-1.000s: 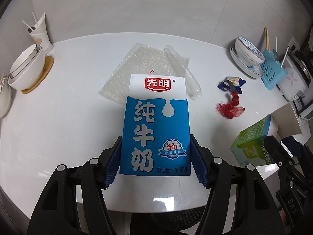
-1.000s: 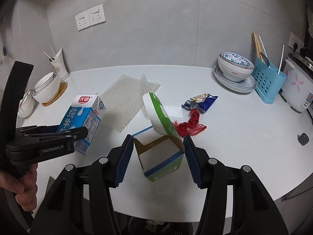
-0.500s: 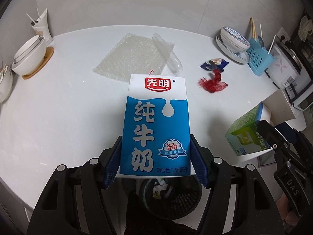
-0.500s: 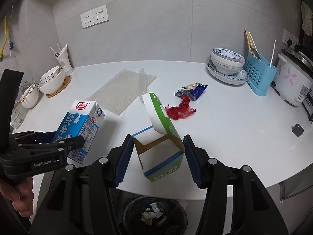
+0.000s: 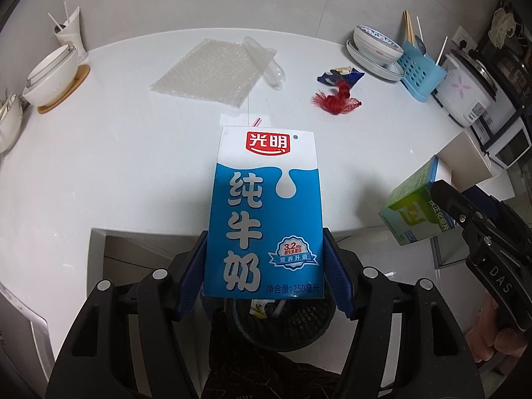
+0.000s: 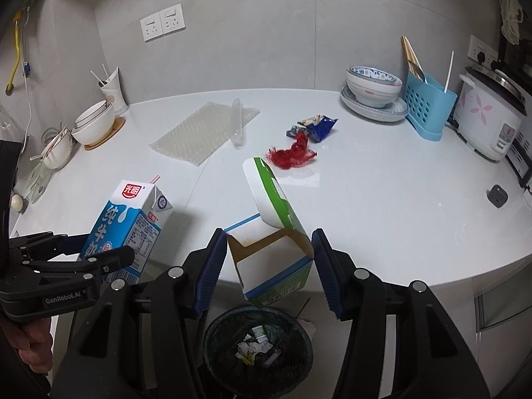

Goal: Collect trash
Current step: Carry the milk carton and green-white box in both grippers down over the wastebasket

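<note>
My left gripper [image 5: 264, 276] clamps the blue-and-white milk carton [image 5: 266, 212] by its lower sides, the blue pads pressed flat on both. Its long axis runs along my fingers, red logo end pointing away from me toward the white countertop [image 5: 133, 166], base toward my wrist. It hangs past the counter's near edge, above the black mesh waste bin [image 6: 257, 345] on the floor. My right gripper [image 6: 267, 266] grips the green-and-white cardboard box [image 6: 272, 259] by two opposite walls, about half open. The box's open mouth faces up and back at me, its flap standing up and away. It also sits off the near edge over the bin. Both grippers tilt steeply downward, side by side.
</note>
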Demonstrator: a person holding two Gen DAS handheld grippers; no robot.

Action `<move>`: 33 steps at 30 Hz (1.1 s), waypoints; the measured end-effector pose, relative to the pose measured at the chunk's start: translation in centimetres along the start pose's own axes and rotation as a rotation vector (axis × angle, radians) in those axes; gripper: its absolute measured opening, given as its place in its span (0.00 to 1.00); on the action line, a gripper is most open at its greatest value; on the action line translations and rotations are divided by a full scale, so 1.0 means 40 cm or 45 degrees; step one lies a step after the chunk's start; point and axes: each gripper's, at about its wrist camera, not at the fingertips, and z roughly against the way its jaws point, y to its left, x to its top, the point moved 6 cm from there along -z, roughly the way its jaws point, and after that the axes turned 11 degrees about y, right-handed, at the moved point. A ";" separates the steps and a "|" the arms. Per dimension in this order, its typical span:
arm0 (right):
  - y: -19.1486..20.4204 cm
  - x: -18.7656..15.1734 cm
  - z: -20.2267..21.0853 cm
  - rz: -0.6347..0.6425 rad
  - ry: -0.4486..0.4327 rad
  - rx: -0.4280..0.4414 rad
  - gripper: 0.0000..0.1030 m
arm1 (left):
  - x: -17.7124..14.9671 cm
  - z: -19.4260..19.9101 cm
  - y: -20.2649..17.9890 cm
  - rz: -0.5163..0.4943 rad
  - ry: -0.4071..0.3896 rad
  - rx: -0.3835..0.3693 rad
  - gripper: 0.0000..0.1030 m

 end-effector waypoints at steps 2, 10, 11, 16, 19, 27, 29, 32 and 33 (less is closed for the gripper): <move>-0.008 -0.021 0.003 0.000 0.009 -0.001 0.49 | -0.020 -0.002 -0.005 -0.007 0.003 0.000 0.61; -0.037 -0.104 0.028 0.003 0.037 0.006 0.49 | -0.107 -0.013 -0.019 -0.036 0.031 0.009 0.61; -0.040 -0.115 0.032 0.004 0.041 0.010 0.49 | -0.119 -0.014 -0.021 -0.045 0.032 0.016 0.61; -0.044 -0.156 0.027 0.018 0.064 0.015 0.49 | -0.168 -0.040 -0.019 -0.036 0.064 -0.003 0.61; -0.043 -0.184 0.007 0.022 0.089 0.022 0.49 | -0.192 -0.070 -0.024 -0.060 0.090 -0.030 0.61; -0.032 -0.259 -0.068 0.039 0.142 0.042 0.49 | -0.244 -0.152 -0.022 -0.077 0.118 -0.049 0.61; -0.030 -0.278 -0.090 0.044 0.162 0.041 0.49 | -0.248 -0.171 -0.019 -0.080 0.112 -0.039 0.61; -0.031 -0.301 -0.124 0.048 0.187 0.039 0.49 | -0.258 -0.211 -0.010 -0.070 0.132 -0.045 0.61; -0.030 -0.310 -0.137 0.050 0.198 0.045 0.49 | -0.261 -0.224 -0.007 -0.066 0.133 -0.047 0.61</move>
